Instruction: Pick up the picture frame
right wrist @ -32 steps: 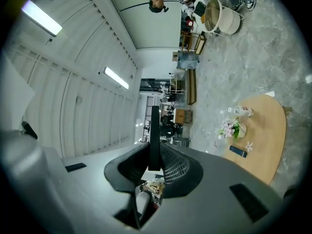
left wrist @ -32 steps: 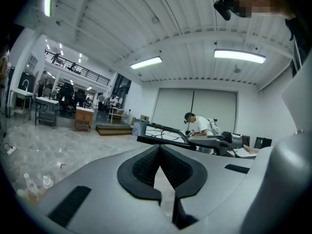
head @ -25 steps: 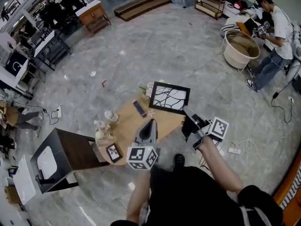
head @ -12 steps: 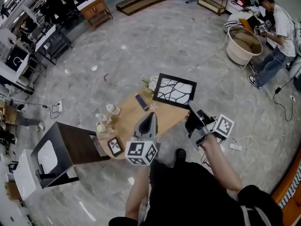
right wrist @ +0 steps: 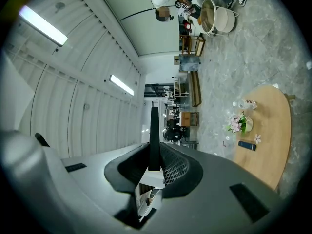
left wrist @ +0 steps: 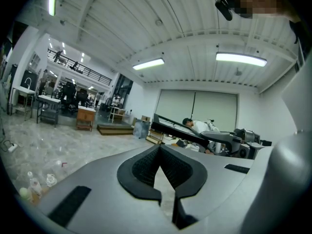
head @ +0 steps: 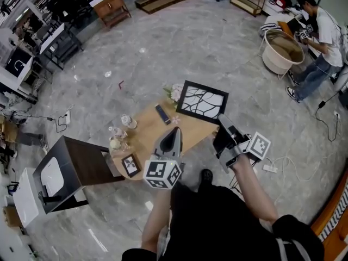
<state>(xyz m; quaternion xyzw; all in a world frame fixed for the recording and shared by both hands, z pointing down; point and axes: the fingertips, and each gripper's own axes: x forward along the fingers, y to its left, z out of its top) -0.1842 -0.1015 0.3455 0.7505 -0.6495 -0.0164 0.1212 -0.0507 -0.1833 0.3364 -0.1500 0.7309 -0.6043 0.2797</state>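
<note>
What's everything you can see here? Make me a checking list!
Surface: wooden table, light top.
Job's things: big picture frame, held up clear of the table.
Clutter: remote, flowers, glass jars, small photo frame.
Grippers: right gripper shut on the picture frame's edge; left gripper shut, empty.
Cables: power strip with white cable on the floor.
Surroundings: marble floor, person beside a round tub.

A dark remote (head: 162, 113) lies on the oval wooden table (head: 147, 140). Pink flowers (head: 175, 93) sit at the table's far edge and glass jars (head: 128, 122) at its left edge. A dark side cabinet (head: 76, 167) stands just left of the table.
</note>
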